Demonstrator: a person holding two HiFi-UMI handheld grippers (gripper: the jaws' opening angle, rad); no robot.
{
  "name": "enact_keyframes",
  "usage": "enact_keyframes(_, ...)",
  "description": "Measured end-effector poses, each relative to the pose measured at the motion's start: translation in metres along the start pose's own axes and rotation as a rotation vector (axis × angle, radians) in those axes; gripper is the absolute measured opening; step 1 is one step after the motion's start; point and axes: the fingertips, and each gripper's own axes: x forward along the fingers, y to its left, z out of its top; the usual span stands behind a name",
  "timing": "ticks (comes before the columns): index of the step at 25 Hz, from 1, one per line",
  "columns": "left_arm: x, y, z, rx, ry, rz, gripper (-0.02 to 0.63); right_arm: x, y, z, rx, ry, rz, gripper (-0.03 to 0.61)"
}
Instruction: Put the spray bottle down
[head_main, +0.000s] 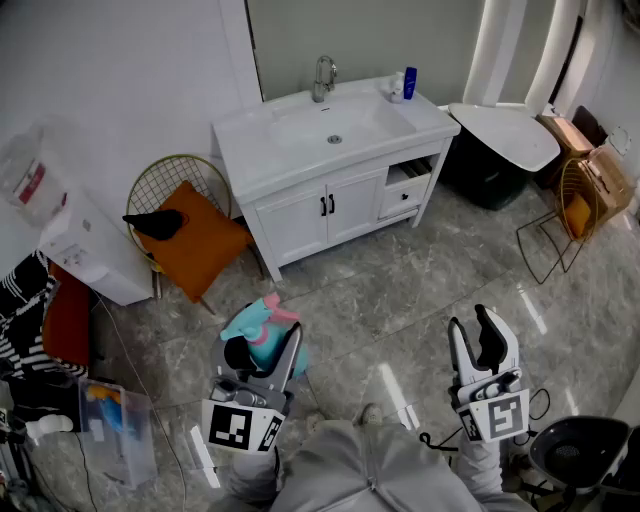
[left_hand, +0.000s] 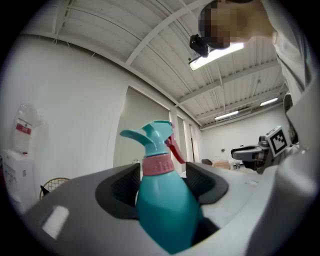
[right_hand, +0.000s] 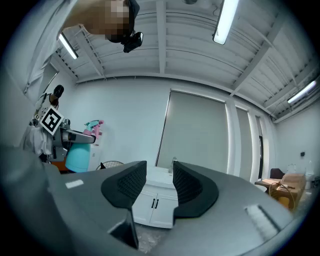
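A teal spray bottle (head_main: 266, 327) with a pink collar and a teal nozzle is held above the marble floor, its nozzle pointing away from me. My left gripper (head_main: 262, 362) is shut on its body. In the left gripper view the spray bottle (left_hand: 164, 200) fills the gap between the two dark pads (left_hand: 125, 187), with its red trigger behind the neck. My right gripper (head_main: 478, 342) hangs to the right, open and empty. In the right gripper view its fingers (right_hand: 131, 184) frame the vanity, and the spray bottle (right_hand: 79, 152) shows far left.
A white vanity (head_main: 300, 160) with a sink and faucet stands ahead, a small blue bottle (head_main: 410, 82) on its top. Left of it are a wire chair with an orange cushion (head_main: 200, 240) and a water dispenser (head_main: 85, 250). A lidded bin (head_main: 505, 135) and a wire rack (head_main: 560, 215) are right.
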Motion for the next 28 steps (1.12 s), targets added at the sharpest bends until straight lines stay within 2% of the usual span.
enact_keyframes(20, 0.030, -0.006, 0.001, 0.012, -0.013, -0.021, 0.319, 0.010, -0.020, -0.005, 0.001, -0.005, -0.012, 0.164)
enact_keyframes(28, 0.060, -0.026, 0.001, 0.049, -0.013, -0.031, 0.319, 0.009, -0.050, -0.015, 0.016, -0.013, -0.020, 0.164)
